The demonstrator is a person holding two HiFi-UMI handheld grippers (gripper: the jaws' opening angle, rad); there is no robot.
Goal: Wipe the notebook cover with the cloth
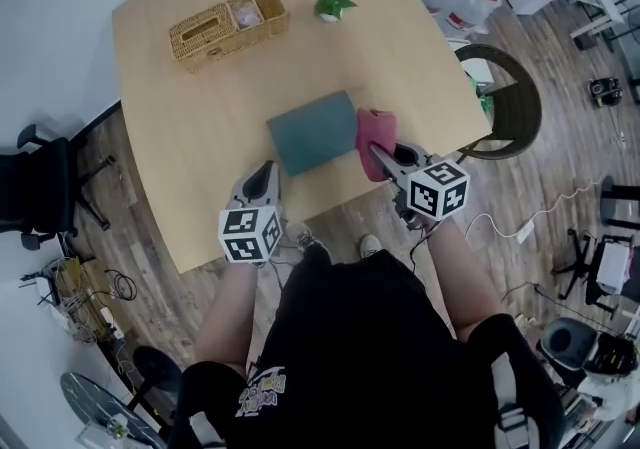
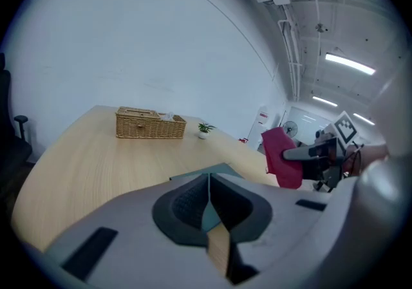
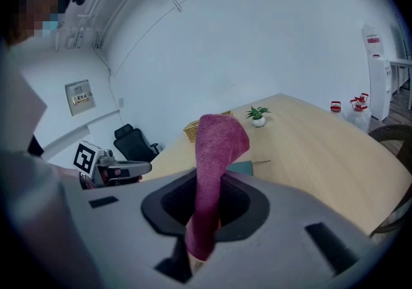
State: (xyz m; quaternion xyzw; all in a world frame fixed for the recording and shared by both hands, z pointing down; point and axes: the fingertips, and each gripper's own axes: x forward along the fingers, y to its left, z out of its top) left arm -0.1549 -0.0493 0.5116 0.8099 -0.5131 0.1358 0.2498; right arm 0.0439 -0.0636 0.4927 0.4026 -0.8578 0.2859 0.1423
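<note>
Person is standing at the near edge of the table (image 1: 190,167), holding a hand-held gripper in each hand. The left hand-held gripper (image 1: 266,173) is sitting with its jaws fully together and gripping nothing; its own view is showing only a thin seam between the dark pads, with a strip of the notebook visible beyond them. Its tip is pointing at the near left corner of the notebook (image 1: 312,131), just beside it; contact cannot be told. The right hand-held gripper (image 1: 380,153) is clamping the cloth (image 1: 374,135), a pink-red piece that is passing between the pads and folding over ahead of the jaws. In the head view the cloth is lying along the notebook's right edge; the left gripper view is showing it lifted clear of the table top, and whether it is touching the cover cannot be told. The notebook, with a teal cover, is lying flat and closed near the middle of the table, turned slightly askew. A wicker basket (image 1: 225,27) and a small potted plant (image 1: 333,5) are standing at the far side, well apart from the notebook. A dark round-backed chair (image 1: 512,107) is standing at the table's right side.
</note>
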